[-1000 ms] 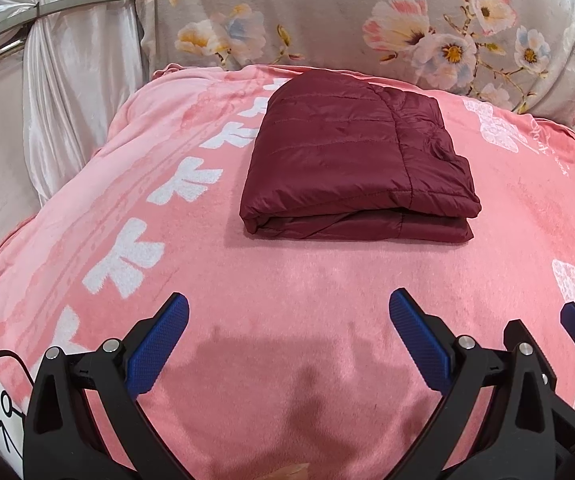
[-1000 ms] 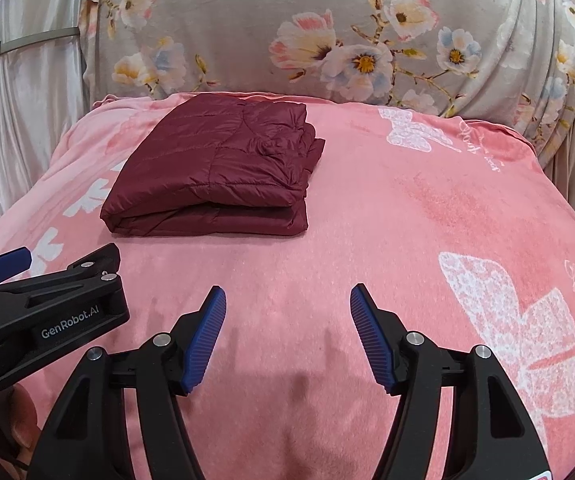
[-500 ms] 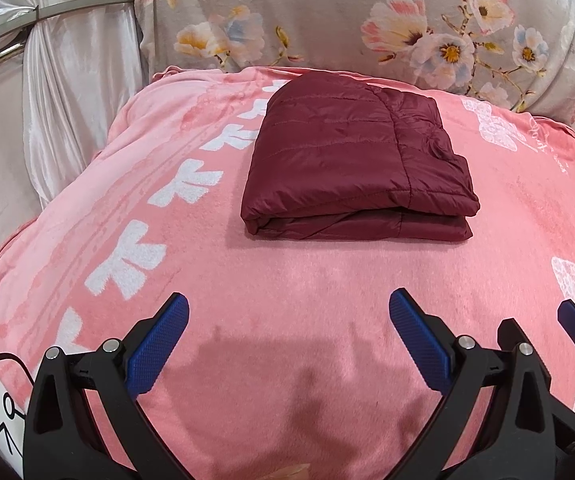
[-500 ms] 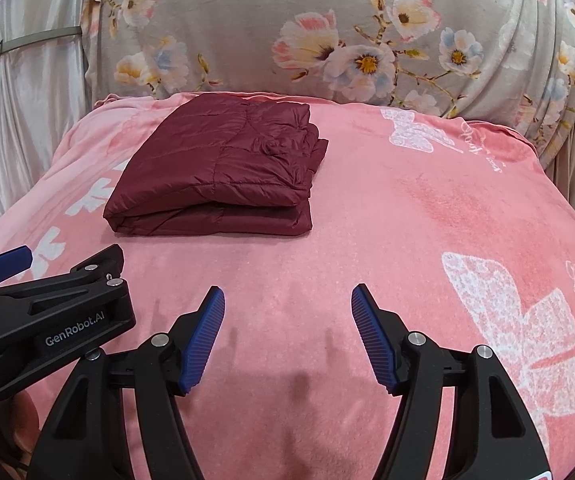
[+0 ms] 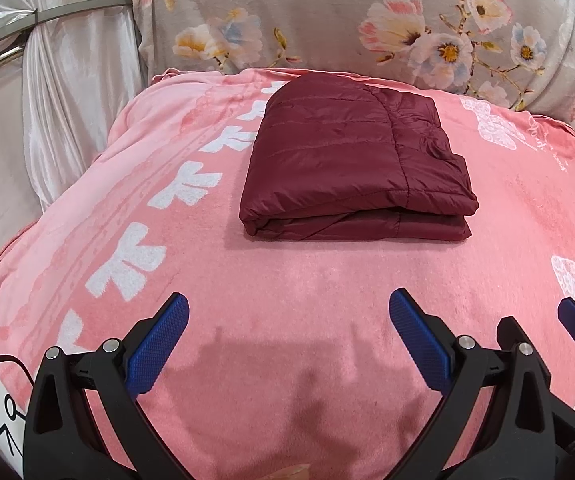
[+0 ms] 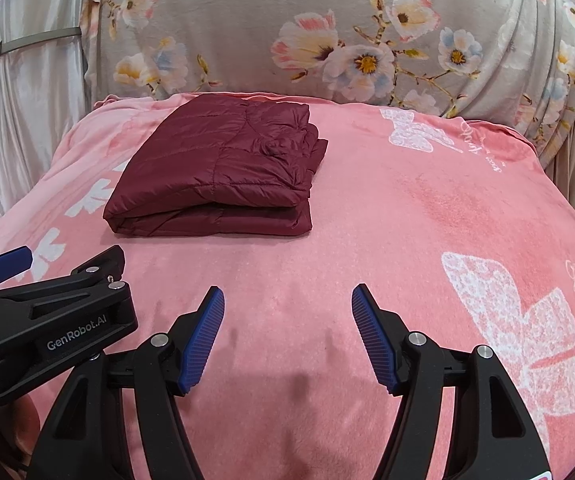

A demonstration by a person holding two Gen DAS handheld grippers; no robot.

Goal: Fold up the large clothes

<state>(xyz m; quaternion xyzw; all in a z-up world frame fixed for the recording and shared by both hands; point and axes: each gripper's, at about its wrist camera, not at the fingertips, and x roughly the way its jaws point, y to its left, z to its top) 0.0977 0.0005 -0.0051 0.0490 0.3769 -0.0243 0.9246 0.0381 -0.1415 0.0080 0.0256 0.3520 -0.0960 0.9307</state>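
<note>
A dark red quilted jacket (image 5: 351,160) lies folded into a neat rectangle on the pink blanket (image 5: 287,272); it also shows in the right wrist view (image 6: 219,176), left of centre. My left gripper (image 5: 287,320) is open and empty, held above the blanket well short of the jacket's near edge. My right gripper (image 6: 287,320) is open and empty, beside the left one and to the right of the jacket. The left gripper's body (image 6: 47,320) shows at the left of the right wrist view.
The pink blanket (image 6: 427,220) with white butterfly prints covers the surface. A grey floral cloth (image 5: 347,20) hangs behind it. White curtain fabric (image 5: 67,100) hangs at the left. The blanket drops off at the left and right edges.
Both grippers stay open and empty. The views have shifted very slightly; the jacket has not moved.
</note>
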